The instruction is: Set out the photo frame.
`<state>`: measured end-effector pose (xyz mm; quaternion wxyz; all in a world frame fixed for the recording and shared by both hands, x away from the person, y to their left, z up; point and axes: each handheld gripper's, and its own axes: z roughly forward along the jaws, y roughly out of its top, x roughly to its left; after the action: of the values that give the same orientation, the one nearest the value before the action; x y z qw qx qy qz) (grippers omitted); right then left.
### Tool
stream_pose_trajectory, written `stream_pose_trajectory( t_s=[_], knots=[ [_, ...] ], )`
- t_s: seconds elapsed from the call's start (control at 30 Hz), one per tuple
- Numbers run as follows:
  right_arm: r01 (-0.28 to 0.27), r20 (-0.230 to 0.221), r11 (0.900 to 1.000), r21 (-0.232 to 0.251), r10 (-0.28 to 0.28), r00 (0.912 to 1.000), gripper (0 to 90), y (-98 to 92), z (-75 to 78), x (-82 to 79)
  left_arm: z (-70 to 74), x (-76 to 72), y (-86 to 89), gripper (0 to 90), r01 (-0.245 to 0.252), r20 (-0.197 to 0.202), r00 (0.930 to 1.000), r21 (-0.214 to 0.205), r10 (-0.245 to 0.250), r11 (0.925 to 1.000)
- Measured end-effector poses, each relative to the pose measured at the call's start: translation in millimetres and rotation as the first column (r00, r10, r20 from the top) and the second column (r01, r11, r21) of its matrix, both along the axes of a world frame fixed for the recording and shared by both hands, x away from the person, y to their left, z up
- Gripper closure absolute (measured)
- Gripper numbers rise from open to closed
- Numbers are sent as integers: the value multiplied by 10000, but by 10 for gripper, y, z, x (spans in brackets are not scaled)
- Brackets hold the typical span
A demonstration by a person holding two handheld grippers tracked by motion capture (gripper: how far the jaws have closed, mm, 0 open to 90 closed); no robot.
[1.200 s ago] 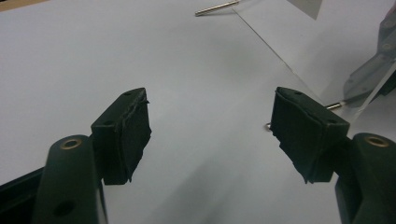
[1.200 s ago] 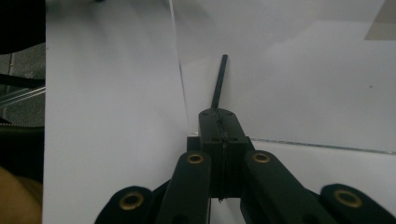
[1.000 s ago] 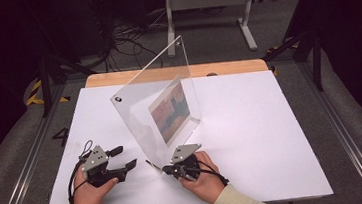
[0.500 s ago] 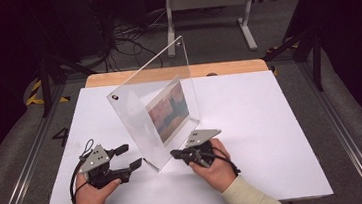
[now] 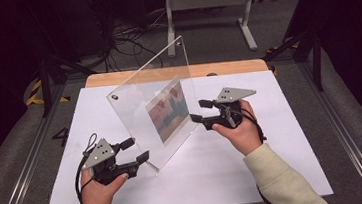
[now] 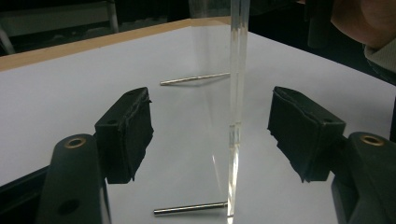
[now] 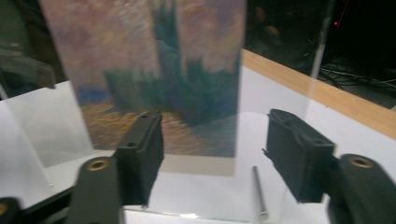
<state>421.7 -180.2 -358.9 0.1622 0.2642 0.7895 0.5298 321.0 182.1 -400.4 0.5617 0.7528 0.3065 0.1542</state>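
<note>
Behind the white tabletop (image 5: 286, 172), a dark room: grey floor (image 5: 224, 47), tangled cables (image 5: 127, 37), and a white metal stand (image 5: 208, 1) beyond its far edge.

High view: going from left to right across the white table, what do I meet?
Left gripper → clear acrylic frame → picture in the frame → right gripper → bare white table.

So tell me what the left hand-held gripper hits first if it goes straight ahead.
Probably the near edge of the clear acrylic frame: it stands upright between the open jaws of the left hand-held gripper, untouched by either pad. Depth is hard to judge.
</note>
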Motion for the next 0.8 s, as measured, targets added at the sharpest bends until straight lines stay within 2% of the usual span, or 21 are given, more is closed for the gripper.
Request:
stream_pose_trajectory(
  t_s=[0.17, 0.27, 0.37, 0.5, 0.6, 0.7, 0.8],
  knots=[
    [125, 218, 9991, -417, -116, 9997, 249, -47, 74, 212, 44, 15, -64, 310, -210, 74, 9998, 159, 209, 9997],
    [-8, 169, 9981, -619, 19, 9999, 212, -43, 82, 386, 60, 18, -97, 311, -362, -25, 9993, 83, 363, 9993],
    [-142, 68, 9974, -701, 147, 9999, 199, -26, 67, 462, 64, 22, -106, 314, -467, -25, 9989, 179, 468, 9987],
    [-516, -59, 9948, -874, 513, 9987, 169, 27, 8, 590, 50, 22, -139, 336, -577, -146, 9982, 229, 580, 9981],
    [-957, -301, 9930, -691, 938, 9951, 156, 91, -62, 662, 20, 23, -176, 362, -526, -162, 9985, 343, 531, 9980],
    [-1400, -393, 9871, -780, 1373, 9898, 149, 169, -111, 699, -3, 30, -195, 412, -441, -264, 9986, 402, 452, 9982],
    [-1854, -620, 9798, -752, 1810, 9815, 118, 234, -141, 738, -24, 45, -200, 520, -252, -433, 9987, 326, 266, 9991]
  ],
)
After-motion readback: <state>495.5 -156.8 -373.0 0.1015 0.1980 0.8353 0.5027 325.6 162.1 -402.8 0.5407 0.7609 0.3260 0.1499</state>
